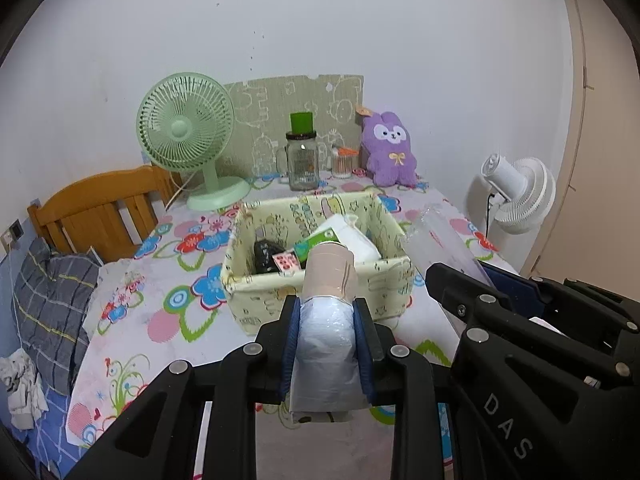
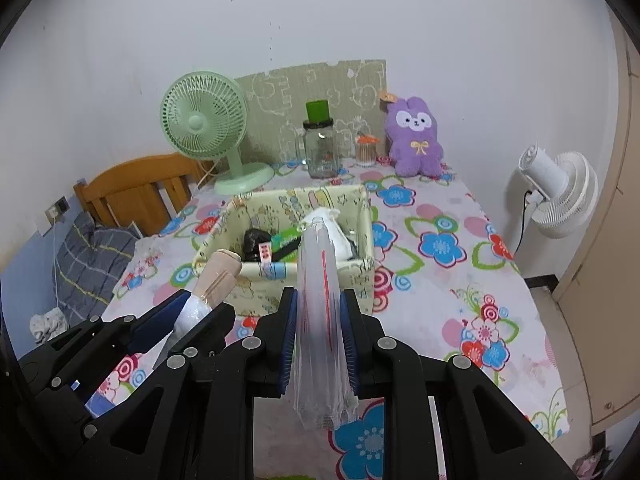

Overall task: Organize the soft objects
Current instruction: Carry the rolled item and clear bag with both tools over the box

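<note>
Room: your surface [image 2: 460, 216] lies bare right of the box [image 2: 360, 276].
Left claw [image 1: 326, 344]: clamped on roll [image 1: 326, 320], box just ahead.
Right claw [image 2: 318, 344]: clamped on clear bag stack [image 2: 320, 320].

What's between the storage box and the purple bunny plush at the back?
Only bare flowered tablecloth between the storage box and the purple bunny plush, clearest in the right wrist view.
</note>
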The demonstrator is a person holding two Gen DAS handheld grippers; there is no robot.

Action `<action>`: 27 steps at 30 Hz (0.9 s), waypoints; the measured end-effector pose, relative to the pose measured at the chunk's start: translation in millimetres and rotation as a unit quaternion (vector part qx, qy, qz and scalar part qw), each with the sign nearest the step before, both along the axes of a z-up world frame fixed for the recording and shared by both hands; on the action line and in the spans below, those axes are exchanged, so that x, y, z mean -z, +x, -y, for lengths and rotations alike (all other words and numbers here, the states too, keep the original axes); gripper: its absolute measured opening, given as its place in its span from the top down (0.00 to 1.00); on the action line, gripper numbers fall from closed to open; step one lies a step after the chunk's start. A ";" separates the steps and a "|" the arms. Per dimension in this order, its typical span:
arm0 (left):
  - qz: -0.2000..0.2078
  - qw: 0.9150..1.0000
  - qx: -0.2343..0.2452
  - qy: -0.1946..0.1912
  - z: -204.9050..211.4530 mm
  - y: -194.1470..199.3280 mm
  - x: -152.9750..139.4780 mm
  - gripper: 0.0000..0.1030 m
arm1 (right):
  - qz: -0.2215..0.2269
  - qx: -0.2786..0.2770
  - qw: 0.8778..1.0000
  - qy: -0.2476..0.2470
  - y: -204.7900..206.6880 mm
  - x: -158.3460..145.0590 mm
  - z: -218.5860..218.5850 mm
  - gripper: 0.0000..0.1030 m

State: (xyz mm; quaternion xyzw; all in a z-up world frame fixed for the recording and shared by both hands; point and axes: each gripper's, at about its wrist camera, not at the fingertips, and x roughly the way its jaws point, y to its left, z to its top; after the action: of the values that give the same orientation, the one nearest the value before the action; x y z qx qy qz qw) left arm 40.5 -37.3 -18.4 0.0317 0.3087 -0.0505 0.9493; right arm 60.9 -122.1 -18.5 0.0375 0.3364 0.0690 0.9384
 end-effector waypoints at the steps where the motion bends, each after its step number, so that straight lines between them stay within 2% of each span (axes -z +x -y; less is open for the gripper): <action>1: 0.002 1.000 0.000 0.000 -0.3 0.7 -2.4 0.75 | 0.002 0.000 1.000 0.000 0.5 -2.0 -0.1 0.76; 14: 0.028 1.000 -0.001 -0.001 -3.8 19.9 -23.7 0.75 | 0.024 0.004 1.000 0.003 18.8 -24.9 -1.3 0.76; 27: 0.028 1.000 -0.002 -0.004 -5.6 51.4 -24.9 0.75 | 0.027 0.006 1.000 0.008 56.9 -25.5 -1.3 0.76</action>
State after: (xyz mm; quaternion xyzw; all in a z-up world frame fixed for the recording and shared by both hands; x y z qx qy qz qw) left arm 91.8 -31.7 6.5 0.0287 0.2822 -0.0492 0.9577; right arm 117.8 -120.9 7.0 0.0446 0.3101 0.0673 0.9473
